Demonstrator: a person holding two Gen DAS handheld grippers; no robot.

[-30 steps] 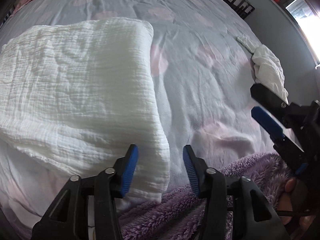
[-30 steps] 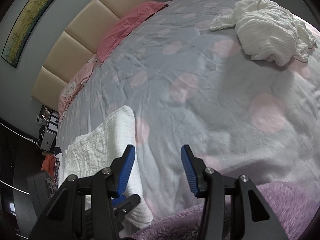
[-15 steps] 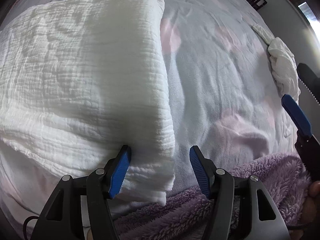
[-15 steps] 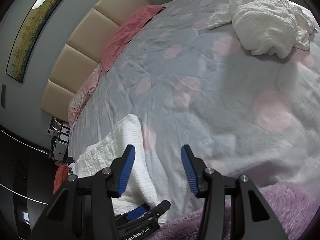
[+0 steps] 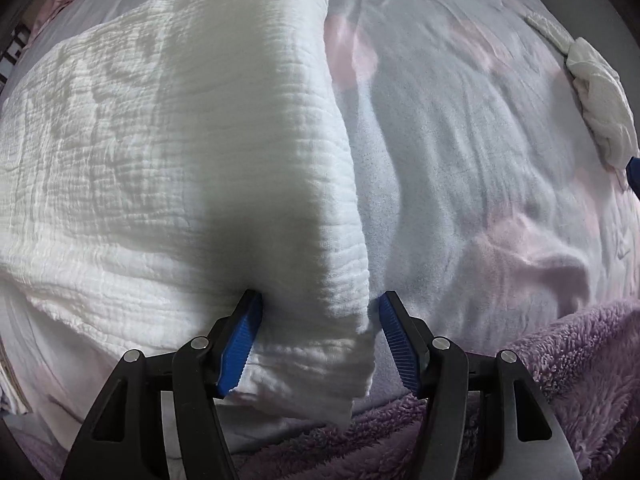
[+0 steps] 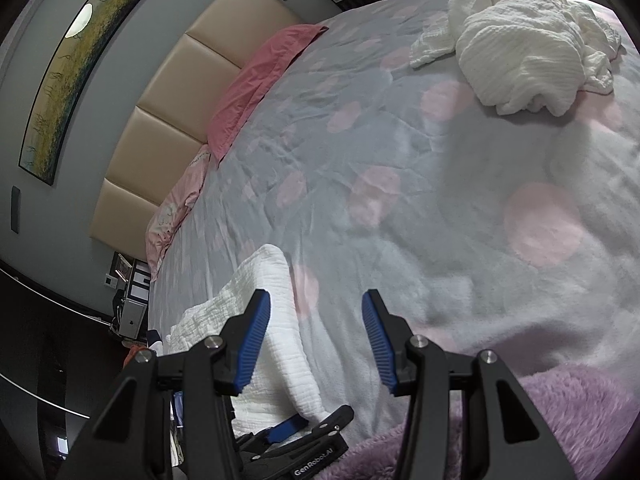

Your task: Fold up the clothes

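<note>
Your left gripper (image 5: 320, 340), jaws spread wide, straddles the near corner of the folded white cloth (image 5: 168, 152) lying on the dotted bedspread (image 5: 460, 140). Your right gripper (image 6: 316, 340) hangs open above the bedspread, well short of the crumpled white garment (image 6: 524, 64).

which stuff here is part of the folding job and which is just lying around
Part of the job:
- folded white cloth, its near corner between the open left gripper
- crumpled white garment, not yet folded
- right gripper, open, holding nothing

Just lying about:
- pink pillows
- purple fleece blanket
- spotted duvet
</note>
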